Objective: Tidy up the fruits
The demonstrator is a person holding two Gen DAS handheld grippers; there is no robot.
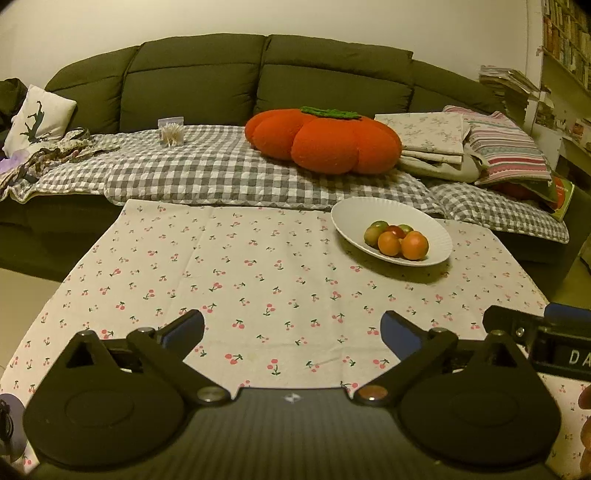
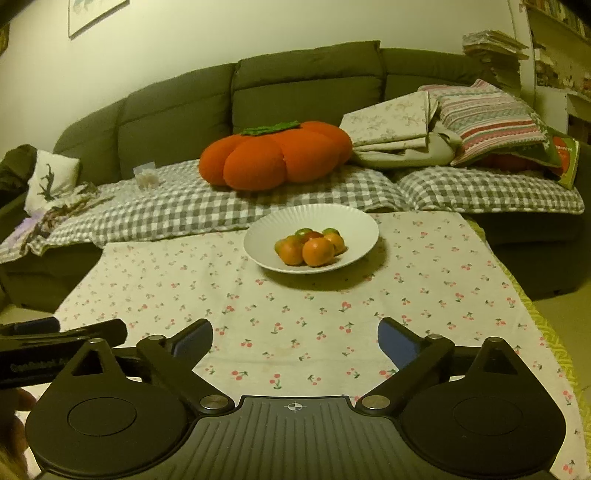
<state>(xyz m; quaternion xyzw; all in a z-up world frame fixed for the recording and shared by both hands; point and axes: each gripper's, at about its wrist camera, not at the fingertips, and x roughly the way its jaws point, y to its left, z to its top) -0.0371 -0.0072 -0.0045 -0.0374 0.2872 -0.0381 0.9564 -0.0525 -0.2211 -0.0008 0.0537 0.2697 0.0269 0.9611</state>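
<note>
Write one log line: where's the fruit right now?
fruit: small orange and green fruits piled in white ribbed plate | plate: on cherry-print tablecloth | loose fruit: none

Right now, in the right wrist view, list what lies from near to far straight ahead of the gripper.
Right gripper, jaws open and empty → cherry-print tablecloth → white plate holding the fruits → grey checked blanket → orange pumpkin cushion → green sofa backrest → wall.
</note>
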